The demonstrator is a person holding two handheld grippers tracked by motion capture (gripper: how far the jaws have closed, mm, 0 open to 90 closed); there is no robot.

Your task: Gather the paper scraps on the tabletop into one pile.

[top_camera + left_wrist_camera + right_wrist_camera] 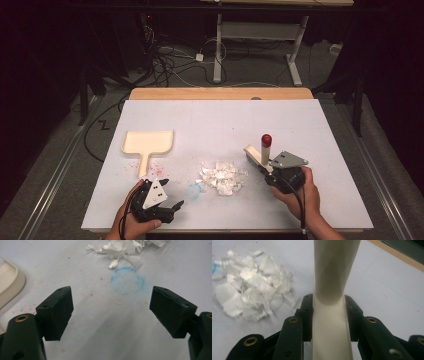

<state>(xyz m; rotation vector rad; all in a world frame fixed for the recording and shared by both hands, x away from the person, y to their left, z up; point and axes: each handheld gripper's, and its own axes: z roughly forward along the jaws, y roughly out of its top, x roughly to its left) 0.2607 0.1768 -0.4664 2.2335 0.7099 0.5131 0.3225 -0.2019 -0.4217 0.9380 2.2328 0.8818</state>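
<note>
Tabletop (pixel 310 130): you are working over a pale grey sheet, speckled with red flecks and marked with a faint blue ring (pixel 127 281).
Dustpan (pixel 148 143): it is lying flat at your left, cream plastic, handle pointing toward you, just beyond your left gripper.
Brush (pixel 261 152): cream, smooth handle with a dark red cap, it is standing tilted at the right of the scraps, held in your right gripper.
Paper scraps (pixel 222 177): a loose white heap of torn pieces is sitting mid-tabletop, between your hands.
Right gripper (pixel 329 315): its fingers are clamping the brush's cream handle on both sides.
Left gripper (pixel 111 312): its fingers are spread wide, holding nothing, over bare sheet near the ring.
</note>
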